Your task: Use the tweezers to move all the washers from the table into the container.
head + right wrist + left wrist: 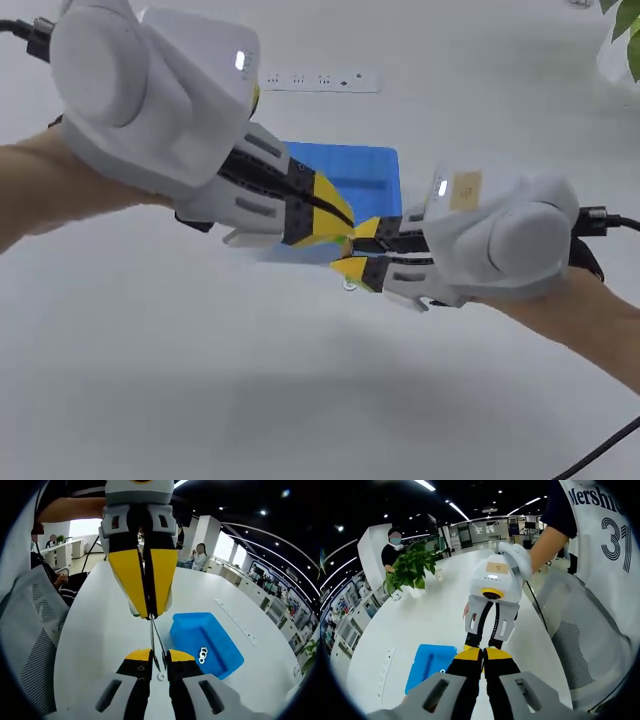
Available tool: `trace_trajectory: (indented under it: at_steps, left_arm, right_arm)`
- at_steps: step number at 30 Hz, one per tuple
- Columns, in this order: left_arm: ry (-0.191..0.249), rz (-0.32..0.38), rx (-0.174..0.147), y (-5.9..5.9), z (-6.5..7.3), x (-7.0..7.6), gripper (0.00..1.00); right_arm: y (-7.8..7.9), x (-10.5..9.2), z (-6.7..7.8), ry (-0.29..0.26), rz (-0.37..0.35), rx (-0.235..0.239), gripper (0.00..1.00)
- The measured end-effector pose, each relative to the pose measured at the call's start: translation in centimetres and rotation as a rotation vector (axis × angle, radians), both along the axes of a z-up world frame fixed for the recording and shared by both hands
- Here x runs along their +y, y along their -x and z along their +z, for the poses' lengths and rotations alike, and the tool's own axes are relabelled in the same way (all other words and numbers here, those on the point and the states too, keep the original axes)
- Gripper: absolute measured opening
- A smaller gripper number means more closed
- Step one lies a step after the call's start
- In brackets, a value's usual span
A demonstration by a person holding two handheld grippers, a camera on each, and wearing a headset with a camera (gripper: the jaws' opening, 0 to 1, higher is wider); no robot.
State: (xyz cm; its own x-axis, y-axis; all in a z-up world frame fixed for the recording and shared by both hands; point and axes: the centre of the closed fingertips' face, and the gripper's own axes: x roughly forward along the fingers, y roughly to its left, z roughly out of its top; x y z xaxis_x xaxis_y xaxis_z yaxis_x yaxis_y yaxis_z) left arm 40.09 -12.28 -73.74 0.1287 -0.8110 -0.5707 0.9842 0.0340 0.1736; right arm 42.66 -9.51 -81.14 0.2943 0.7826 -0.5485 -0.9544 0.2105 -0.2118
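Observation:
Thin metal tweezers (156, 645) run between the two grippers over the white table. My left gripper (150, 612) (345, 232) (483, 655) is shut on their upper end. My right gripper (160, 660) (352, 250) (482, 645) faces it, its jaws close together against the tweezer legs near the tips. One washer (161, 677) (348, 286) lies on the table just under the tips. The blue container (200, 630) (350, 170) (430, 667) sits right behind the grippers, with a few washers (202, 654) inside.
A white power strip (320, 80) lies beyond the container. A potted plant (410, 567) (625, 30) stands at the far edge. A mesh chair (30, 630) is at the table's side, and a black cable (600, 455) trails at the lower right.

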Motion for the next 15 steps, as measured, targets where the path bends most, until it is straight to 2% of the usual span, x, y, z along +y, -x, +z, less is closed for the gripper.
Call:
trace_trajectory:
  at_steps: [5,11,15]
  left_arm:
    - [0.003,0.008,0.012,-0.4,-1.0,-0.1,0.05]
    - [0.012,0.027,0.046,-1.1,-2.6,0.0,0.05]
    - [0.005,0.034,0.051,-1.5,-3.5,0.1,0.05]
  right_arm:
    - [0.0,-0.2,-0.8,0.005,-0.007,0.024,0.12]
    - [-0.1,-0.4,-2.3,0.016,-0.014,0.054,0.12]
    - [-0.4,-0.4,-3.1,0.012,-0.023,0.073,0.12]
